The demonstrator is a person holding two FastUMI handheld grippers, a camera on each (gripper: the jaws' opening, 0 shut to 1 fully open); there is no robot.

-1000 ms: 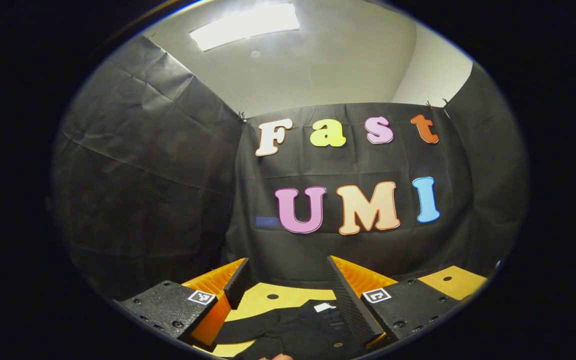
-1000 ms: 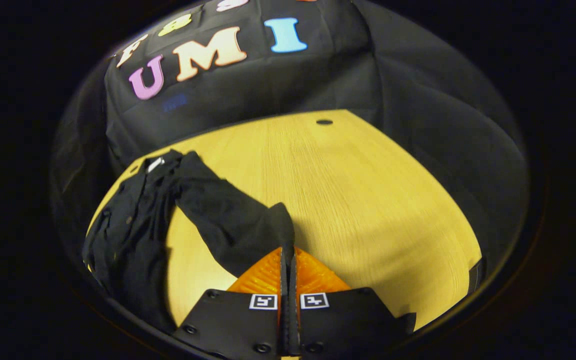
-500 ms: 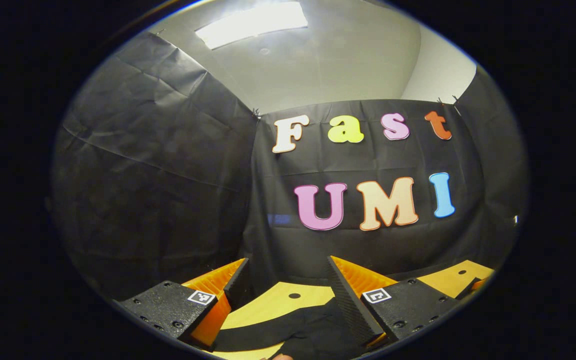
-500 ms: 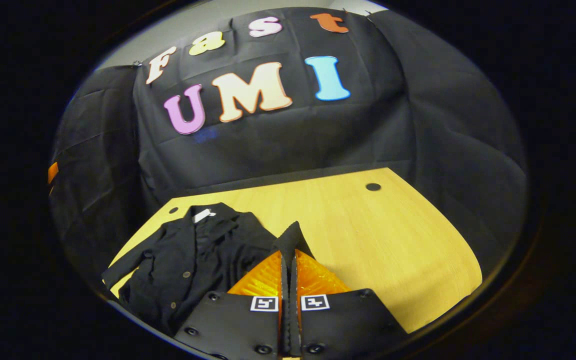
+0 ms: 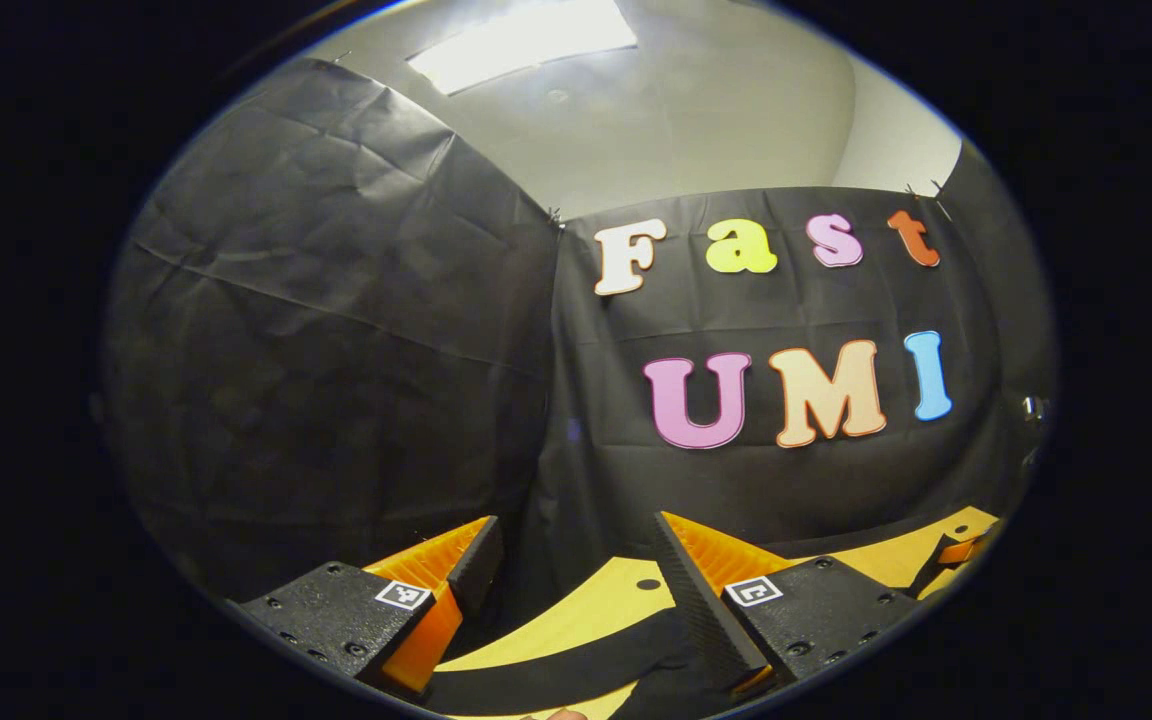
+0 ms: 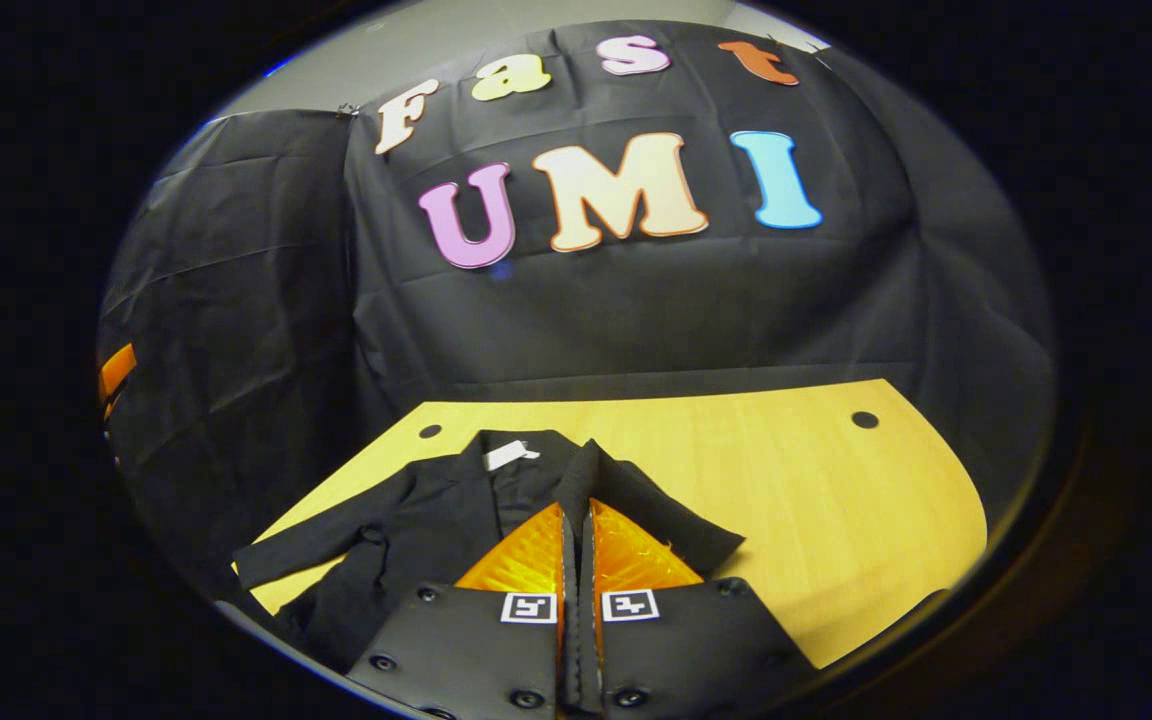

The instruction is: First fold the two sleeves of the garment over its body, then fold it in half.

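Fabric of a black garment [image 6: 416,520] lies spread on the yellow wooden table [image 6: 816,490] at the left of the right gripper view, collar toward the booth wall with a small white tag [image 6: 508,455] at the neck, one sleeve [image 6: 311,545] stretched out flat to the left over the tabletop. At the middle of that view the right gripper [image 6: 577,520] has its two fingers pressed together, and the cuff end of the other sleeve [image 6: 626,500] is pinched between them, the cloth draping from the tips down over the jacket's body and right shoulder. To the right the bare table runs on to a small round hole [image 6: 864,419] near its far edge. In the left gripper view, the left gripper [image 5: 576,560] holds its fingers wide apart with nothing between them, raised above the table, and a black band of sleeve [image 5: 556,668] crosses the yellow surface below them.
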